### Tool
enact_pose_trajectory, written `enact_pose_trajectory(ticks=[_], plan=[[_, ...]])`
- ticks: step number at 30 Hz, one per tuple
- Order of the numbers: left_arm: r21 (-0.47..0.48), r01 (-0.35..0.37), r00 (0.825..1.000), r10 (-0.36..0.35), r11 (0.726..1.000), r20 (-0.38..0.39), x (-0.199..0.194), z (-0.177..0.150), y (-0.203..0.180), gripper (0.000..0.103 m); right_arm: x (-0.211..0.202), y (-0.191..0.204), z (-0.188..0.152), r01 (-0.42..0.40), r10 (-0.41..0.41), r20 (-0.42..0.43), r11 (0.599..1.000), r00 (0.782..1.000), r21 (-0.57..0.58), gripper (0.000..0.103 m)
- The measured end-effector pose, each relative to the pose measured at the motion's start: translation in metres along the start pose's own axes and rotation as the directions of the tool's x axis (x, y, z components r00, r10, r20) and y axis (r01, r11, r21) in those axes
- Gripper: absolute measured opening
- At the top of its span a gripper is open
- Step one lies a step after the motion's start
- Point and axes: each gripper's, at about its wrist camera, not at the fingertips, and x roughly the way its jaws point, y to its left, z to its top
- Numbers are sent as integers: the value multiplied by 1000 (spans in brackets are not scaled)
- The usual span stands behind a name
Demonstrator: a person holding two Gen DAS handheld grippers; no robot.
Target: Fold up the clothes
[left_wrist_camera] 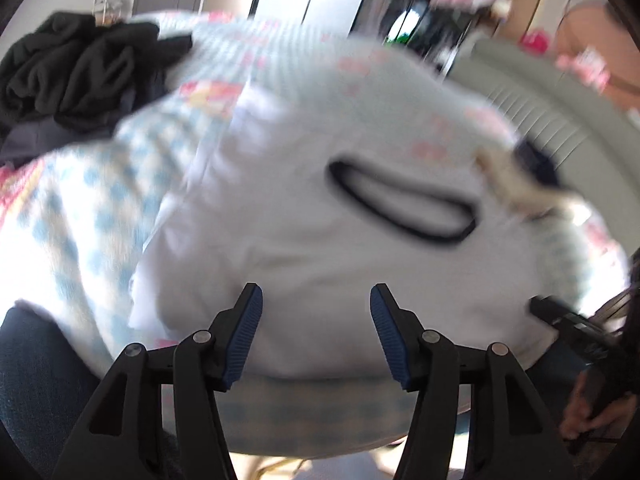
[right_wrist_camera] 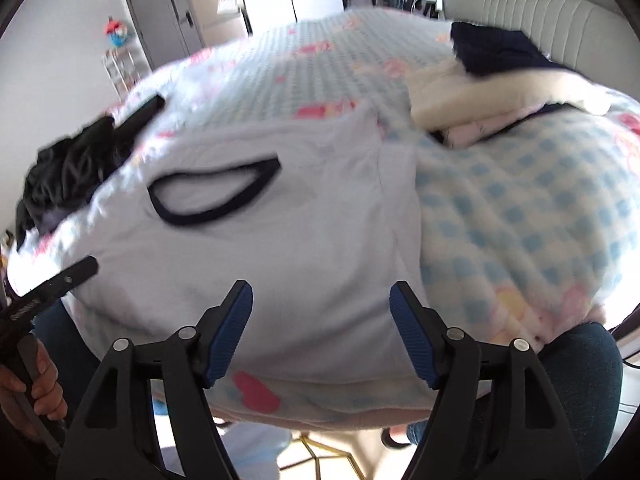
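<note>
1. A blanket (right_wrist_camera: 520, 208), checked in blue and white with pink prints, is spread over the whole surface.
2. A white shirt (right_wrist_camera: 280, 240) with a dark-trimmed neck opening is laid flat on the blanket, directly ahead of both grippers.
3. A pile of dark clothes (left_wrist_camera: 80, 76) is heaped at the far left of the blanket.
4. A stack of folded garments (right_wrist_camera: 492, 88), cream under navy, is seen at the far right.
5. The left gripper (left_wrist_camera: 316, 304) is held released above the shirt's near edge, nothing between its fingers.
6. The right gripper (right_wrist_camera: 321, 304) is likewise spread wide and empty over the shirt.
</note>
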Motion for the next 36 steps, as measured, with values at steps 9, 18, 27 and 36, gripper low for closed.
enact_pose_trajectory(ticks=[9,18,27,36], plan=[[-51,86,996,-85,995,28,-17,21,12,58,-4,-16,8,-33,32,16,997,999,67,73],[31,5,999,-7,1000,45,-3,102,24,59,1,-45,95,-76,74,41,997,996,34,73],[70,-45,996,51,997,-75,76,182,48,63,89,-49,165,-40,41,-96,999,995,11,73],[-16,52,955,-54,999,-292,173,216,71,68,169,-52,210,-62,63,-183,998,981,15,74]])
